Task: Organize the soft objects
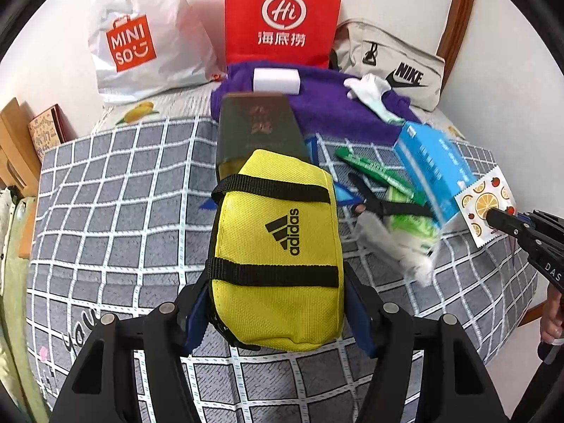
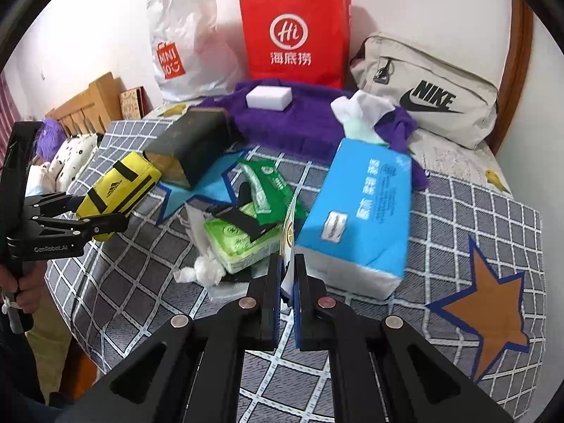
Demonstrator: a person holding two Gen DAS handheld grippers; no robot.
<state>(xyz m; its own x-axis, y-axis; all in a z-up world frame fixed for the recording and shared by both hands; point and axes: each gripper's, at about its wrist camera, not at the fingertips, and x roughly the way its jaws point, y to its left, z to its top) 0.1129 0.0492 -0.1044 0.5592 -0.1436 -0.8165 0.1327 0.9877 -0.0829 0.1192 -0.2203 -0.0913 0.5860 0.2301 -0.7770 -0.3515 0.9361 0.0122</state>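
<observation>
Left claw (image 1: 275, 303) clamped on the lower end of a yellow Adidas pouch (image 1: 278, 246), lifted clear of the grey checked blanket (image 1: 116, 204) on the bed, pads pressed against both sides. Right claw (image 2: 287, 282) pinched nearly closed on the edge of a flat white packet printed with orange slices (image 1: 484, 204), held just beside the blue tissue pack (image 2: 356, 211). Between the two claws, on the blanket: green wet-wipe packs (image 2: 246, 232), a black clip (image 2: 246, 216) and crumpled white tissue (image 2: 204, 269). Further back, a dark green box (image 2: 194, 141), touching the far end of the pouch in the left wrist view, and a purple towel (image 2: 299, 123) carrying a white sponge block (image 2: 269, 97). Against the wall, a white Miniso bag (image 2: 183, 49), a red paper bag (image 2: 296, 31) and a beige Nike bag (image 2: 430, 91).
</observation>
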